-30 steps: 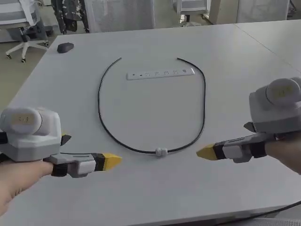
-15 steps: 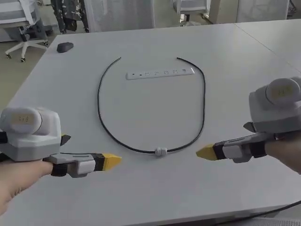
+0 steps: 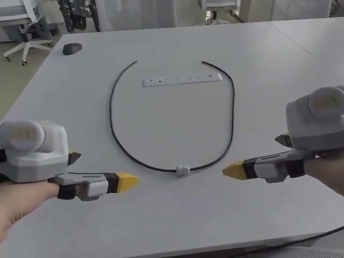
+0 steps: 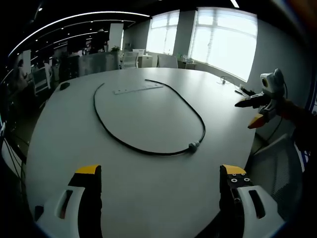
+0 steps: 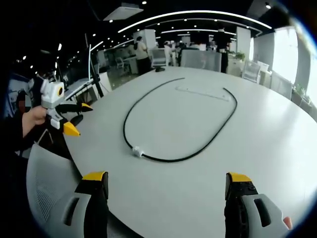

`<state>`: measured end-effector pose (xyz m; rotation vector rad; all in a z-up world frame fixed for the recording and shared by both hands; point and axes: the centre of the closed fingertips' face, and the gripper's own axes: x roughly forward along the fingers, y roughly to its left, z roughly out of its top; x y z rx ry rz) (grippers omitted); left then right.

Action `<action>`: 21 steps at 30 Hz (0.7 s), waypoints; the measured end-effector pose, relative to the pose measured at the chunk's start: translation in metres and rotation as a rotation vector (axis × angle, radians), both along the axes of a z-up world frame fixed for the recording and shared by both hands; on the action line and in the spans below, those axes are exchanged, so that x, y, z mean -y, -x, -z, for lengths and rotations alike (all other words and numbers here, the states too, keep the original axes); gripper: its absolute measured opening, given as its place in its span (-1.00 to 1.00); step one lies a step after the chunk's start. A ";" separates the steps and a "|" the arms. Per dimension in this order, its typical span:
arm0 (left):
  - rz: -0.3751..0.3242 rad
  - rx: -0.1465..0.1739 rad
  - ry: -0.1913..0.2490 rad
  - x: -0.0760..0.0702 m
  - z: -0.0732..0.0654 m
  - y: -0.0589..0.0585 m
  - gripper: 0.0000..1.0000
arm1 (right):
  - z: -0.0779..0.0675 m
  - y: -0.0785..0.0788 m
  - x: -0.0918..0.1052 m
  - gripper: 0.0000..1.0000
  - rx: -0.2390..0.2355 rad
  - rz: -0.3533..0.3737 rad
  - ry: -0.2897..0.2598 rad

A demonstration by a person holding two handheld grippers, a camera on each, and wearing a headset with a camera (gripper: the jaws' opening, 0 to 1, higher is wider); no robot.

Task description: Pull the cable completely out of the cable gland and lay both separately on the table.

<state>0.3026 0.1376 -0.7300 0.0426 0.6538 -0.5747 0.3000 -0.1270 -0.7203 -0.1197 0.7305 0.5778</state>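
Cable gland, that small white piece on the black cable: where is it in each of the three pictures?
Head view: cable gland low centre, on the near bend of the cable.
Left gripper view: cable gland right of centre.
Right gripper view: cable gland left of centre.
Shared landmark: white power strip between the cable's far ends.

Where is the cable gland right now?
In the head view, the cable gland sits on the table at the near bottom of the black cable loop, between the left gripper and right gripper, touching neither.

Black cable (image 3: 111, 115), white cable gland (image 3: 183, 170), pale grey table (image 3: 172, 215), yellow-tipped left claw (image 4: 160, 171) and right claw (image 5: 167, 177)
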 end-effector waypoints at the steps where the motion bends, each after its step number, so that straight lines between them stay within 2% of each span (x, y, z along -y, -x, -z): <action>1: -0.001 -0.002 -0.002 0.000 0.001 -0.001 0.99 | 0.000 -0.001 0.001 0.99 0.000 -0.001 0.003; 9: -0.009 -0.014 0.000 -0.001 0.003 -0.004 0.99 | 0.003 -0.006 0.004 0.99 -0.011 -0.012 0.014; 17: -0.007 -0.023 -0.004 0.001 0.008 -0.006 0.99 | 0.002 -0.009 0.008 0.99 -0.006 -0.054 0.033; 21: -0.013 -0.019 -0.004 0.000 0.007 -0.006 0.99 | 0.002 -0.011 0.002 0.98 -0.035 -0.103 -0.008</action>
